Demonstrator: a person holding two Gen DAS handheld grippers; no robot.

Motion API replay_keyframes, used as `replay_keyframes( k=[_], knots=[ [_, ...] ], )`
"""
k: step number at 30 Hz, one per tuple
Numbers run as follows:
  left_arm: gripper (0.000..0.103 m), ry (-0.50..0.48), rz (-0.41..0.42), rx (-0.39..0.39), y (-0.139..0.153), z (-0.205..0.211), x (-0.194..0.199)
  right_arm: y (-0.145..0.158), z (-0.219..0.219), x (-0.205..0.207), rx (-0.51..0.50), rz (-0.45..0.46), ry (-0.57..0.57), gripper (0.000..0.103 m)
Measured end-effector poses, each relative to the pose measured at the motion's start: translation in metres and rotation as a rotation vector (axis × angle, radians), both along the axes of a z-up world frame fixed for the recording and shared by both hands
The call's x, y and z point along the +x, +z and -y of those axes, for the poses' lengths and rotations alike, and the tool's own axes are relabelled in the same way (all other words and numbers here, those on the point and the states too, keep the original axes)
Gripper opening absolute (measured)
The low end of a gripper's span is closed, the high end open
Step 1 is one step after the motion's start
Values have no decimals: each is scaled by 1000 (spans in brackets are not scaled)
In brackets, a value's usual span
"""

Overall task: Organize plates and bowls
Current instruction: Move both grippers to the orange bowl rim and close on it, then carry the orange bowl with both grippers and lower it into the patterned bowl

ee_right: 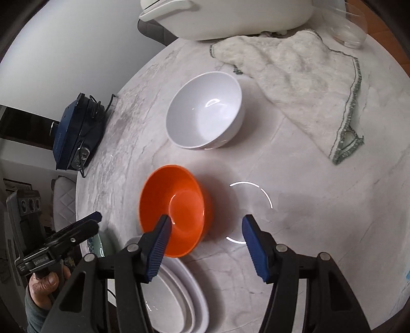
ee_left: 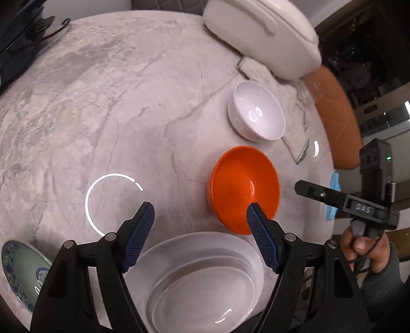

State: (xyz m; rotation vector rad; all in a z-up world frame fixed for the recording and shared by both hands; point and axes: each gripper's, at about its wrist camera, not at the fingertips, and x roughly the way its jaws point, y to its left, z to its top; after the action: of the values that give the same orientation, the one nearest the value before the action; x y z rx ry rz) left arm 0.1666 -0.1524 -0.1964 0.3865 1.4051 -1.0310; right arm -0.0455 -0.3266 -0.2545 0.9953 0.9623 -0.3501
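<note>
An orange bowl (ee_left: pixel 244 188) (ee_right: pixel 175 208) stands upright on the marble table (ee_left: pixel 115 115). A white bowl (ee_left: pixel 257 115) (ee_right: pixel 205 111) stands just beyond it. Stacked white oval plates (ee_left: pixel 202 279) (ee_right: pixel 176 297) lie near me. My left gripper (ee_left: pixel 200 212) is open and empty above the plates, its right fingertip in front of the orange bowl's near rim. My right gripper (ee_right: pixel 205 224) is open and empty, its left fingertip over the orange bowl. A blue-patterned plate (ee_left: pixel 20 269) lies at the left.
A large white appliance (ee_left: pixel 261 33) (ee_right: pixel 230 18) stands at the far edge. A white cloth (ee_right: pixel 302 84) lies beside the white bowl, with a clear glass (ee_right: pixel 348 28) behind it. A dark blue device with cables (ee_right: pixel 77 130) sits at the table's left edge. An orange chair (ee_left: pixel 335 115) stands beyond the table.
</note>
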Motion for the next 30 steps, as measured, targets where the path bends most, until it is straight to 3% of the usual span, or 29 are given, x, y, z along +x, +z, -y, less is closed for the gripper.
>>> replay_keyframes(
  k=[9,15,17,23,26,30],
  knots=[
    [71,-17,14,77,-49,35,-6,-32,4,25,57,-30,108,46],
    [48,-32,-38,59,-67,39,-3,-44,3,32,75,-50,137,35],
    [30,-31,-51,61,-71,38,-3,-46,3,33,77,-53,144,32],
    [23,-41,-67,52,-78,44,-3,-48,3,31,84,-54,139,23],
    [14,-53,-82,45,-78,46,-5,-46,2,31,80,-45,149,15],
    [11,-46,-93,43,-79,47,-7,-45,1,34,74,-51,148,14]
  ],
)
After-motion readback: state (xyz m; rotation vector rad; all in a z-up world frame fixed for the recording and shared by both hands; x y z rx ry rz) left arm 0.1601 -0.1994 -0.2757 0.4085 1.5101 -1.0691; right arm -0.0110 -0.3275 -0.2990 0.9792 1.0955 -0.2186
